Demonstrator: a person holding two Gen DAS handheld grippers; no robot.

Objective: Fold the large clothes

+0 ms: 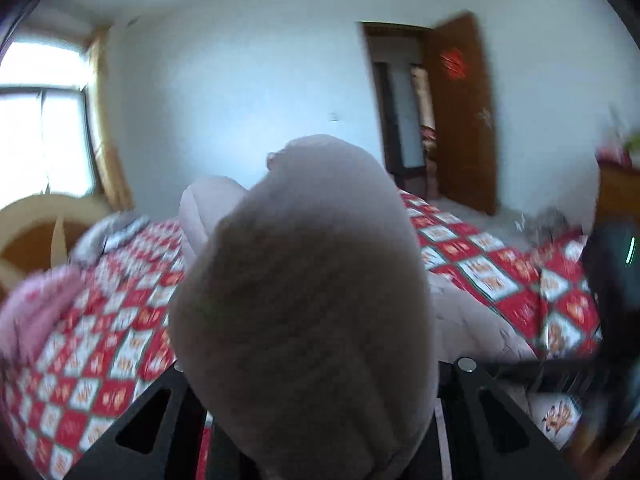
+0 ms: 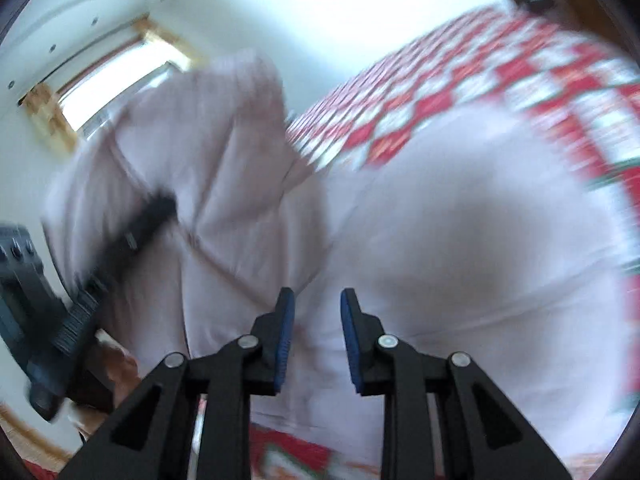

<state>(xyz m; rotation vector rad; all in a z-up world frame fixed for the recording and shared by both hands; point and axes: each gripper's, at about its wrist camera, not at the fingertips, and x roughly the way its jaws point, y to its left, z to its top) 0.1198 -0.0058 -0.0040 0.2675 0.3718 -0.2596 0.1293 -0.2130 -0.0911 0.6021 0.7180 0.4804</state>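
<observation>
A large pale pink garment bulges up right in front of the left wrist camera and hides my left gripper's fingertips. Only its black arms show below the cloth. In the right wrist view my left gripper reaches in from the left, shut on a raised fold of the garment, which hangs down from it onto the bed. My right gripper hovers over the garment's spread part. Its blue pads stand apart and nothing is pinched between them. Both views are blurred by motion.
The garment lies on a bed with a red-and-white checked quilt. A pink bundle and a wooden headboard are at the left. A brown door stands open at the far wall. A window is at the left.
</observation>
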